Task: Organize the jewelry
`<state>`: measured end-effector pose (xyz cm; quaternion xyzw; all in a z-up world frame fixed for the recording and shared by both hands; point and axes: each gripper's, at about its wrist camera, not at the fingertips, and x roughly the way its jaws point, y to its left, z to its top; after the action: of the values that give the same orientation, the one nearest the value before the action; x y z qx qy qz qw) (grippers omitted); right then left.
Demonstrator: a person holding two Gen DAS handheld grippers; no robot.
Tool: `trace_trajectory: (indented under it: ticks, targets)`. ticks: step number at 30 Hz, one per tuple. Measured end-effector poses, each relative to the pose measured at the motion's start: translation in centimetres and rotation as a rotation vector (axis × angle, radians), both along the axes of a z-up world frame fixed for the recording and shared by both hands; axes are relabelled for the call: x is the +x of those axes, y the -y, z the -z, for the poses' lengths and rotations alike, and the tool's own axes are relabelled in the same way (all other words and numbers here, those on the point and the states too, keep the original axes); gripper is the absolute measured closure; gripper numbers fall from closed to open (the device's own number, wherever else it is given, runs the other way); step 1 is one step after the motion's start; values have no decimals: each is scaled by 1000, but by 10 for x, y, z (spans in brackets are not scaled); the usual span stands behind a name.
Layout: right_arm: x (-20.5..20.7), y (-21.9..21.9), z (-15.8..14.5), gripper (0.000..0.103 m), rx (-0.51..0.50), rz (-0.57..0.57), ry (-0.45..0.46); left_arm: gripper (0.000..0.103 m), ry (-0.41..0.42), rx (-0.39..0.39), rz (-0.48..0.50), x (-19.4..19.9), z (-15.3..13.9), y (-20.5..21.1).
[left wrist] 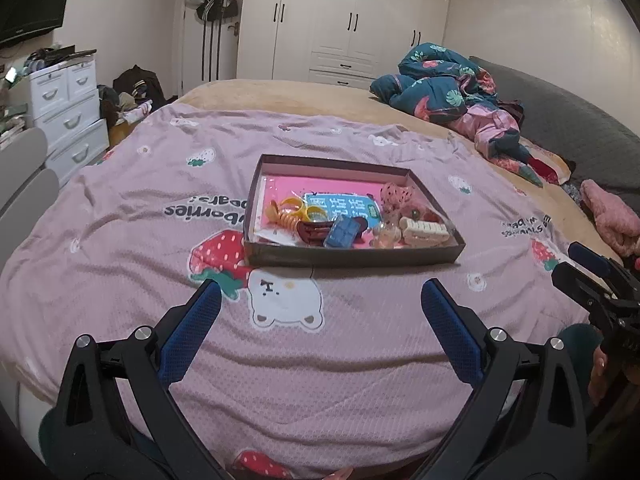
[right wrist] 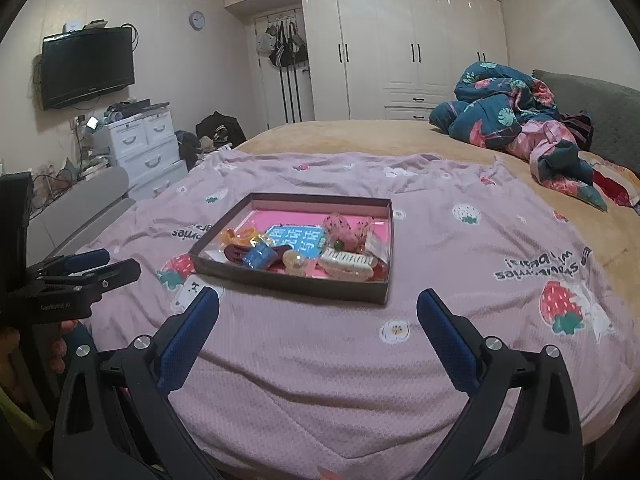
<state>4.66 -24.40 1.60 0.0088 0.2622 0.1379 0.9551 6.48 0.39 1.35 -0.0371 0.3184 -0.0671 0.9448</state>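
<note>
i see the shallow brown tray [left wrist: 352, 258] mid-bed on the pink strawberry blanket [left wrist: 120, 240], crowded with a cream claw clip [left wrist: 425, 232], blue clip [left wrist: 340, 232] and yellow bangles [left wrist: 298, 206]. smaller pieces blur together. my left gripper [left wrist: 320, 300] and right gripper [right wrist: 318, 304] both gape wide, empty, over bare blanket before the tray.

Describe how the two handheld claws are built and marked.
Both match. The left claw and the right claw have black plastic frames with silver round bolts and two fingers lined with blue textured pads. From the right wrist view, the left claw's black body bears small white lettering, too small to read.
</note>
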Motion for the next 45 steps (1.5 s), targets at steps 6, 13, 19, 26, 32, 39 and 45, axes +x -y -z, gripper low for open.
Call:
trace_trajectory:
  ticks: [6, 13, 19, 26, 32, 39, 45]
  targets:
    - [-4, 0, 11, 4, 13, 25, -9, 9, -26, 2, -7, -6, 12, -1]
    - [-8, 4, 9, 4, 17, 42, 19, 9, -5, 13, -19, -10, 10, -1]
    - [-8, 5, 11, 4, 4, 43, -3, 9, -9, 14, -17, -10, 9, -1]
    - [-6, 1, 12, 4, 1, 34, -12, 9, -12, 17, -24, -10, 9, -1]
    - [-5, 0, 13, 4, -2, 28, -16, 9, -22, 24, -24, -10, 10, -1]
    - [-5, 0, 14, 4, -2, 28, -17, 9, -27, 24, -20, -10, 10, -2]
    - [-5, 0, 14, 4, -1, 28, -17, 9, -28, 26, -21, -10, 11, -2]
